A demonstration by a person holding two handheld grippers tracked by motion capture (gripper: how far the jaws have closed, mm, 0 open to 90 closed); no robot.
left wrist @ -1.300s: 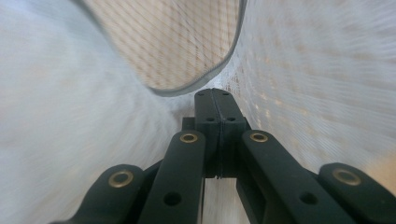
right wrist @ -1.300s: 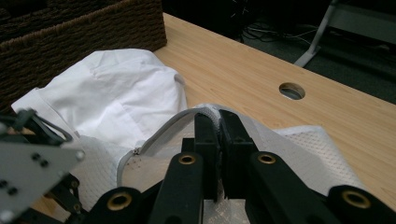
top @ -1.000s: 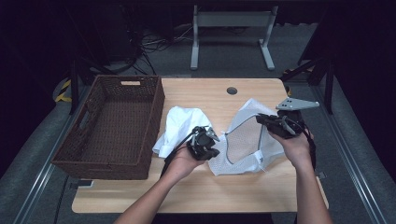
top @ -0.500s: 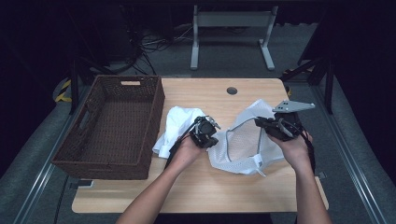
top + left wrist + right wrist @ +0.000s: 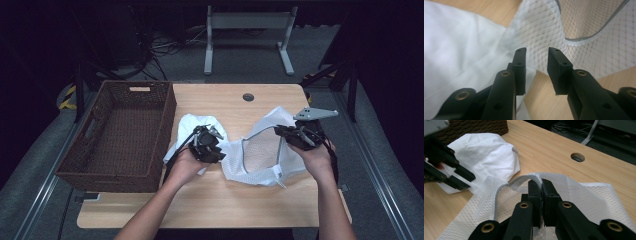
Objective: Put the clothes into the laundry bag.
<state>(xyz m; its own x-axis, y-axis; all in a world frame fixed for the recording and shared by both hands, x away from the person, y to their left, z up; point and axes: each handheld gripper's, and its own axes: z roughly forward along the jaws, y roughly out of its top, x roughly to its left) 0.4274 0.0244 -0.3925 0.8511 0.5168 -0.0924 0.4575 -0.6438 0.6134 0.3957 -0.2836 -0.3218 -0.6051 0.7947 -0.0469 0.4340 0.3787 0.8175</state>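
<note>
Nearest the person, the left gripper [image 5: 216, 141] sits in the left hand [image 5: 186, 165] over the worktop [image 5: 210, 205], its jaws apart with nothing between them; they have just been opening, and in the left gripper view [image 5: 537, 62] the gap between the pads shows only bare wood and the mesh edge beyond. It hangs between the white cloth [image 5: 192, 127] and the mesh laundry bag [image 5: 260, 155], which suggests it has let go of one and is being lined up on the bag's near rim. The right gripper [image 5: 299, 136] is clamped on the grey-bound rim of the bag [image 5: 524, 180], lifting that edge off the worktop so the mouth stands open as an arch; this hold looks meant to keep the opening wide for the cloth to go in. The bag is white open netting, see-through enough for the wood to show, with a grey trim round the mouth, and it lies right of centre on the worktop, its lower part slumped flat. The cloth is a soft crumpled white heap, just beside the bag and touching it. Farther left stands the dark woven basket [image 5: 105, 165], with no contents visible
</note>
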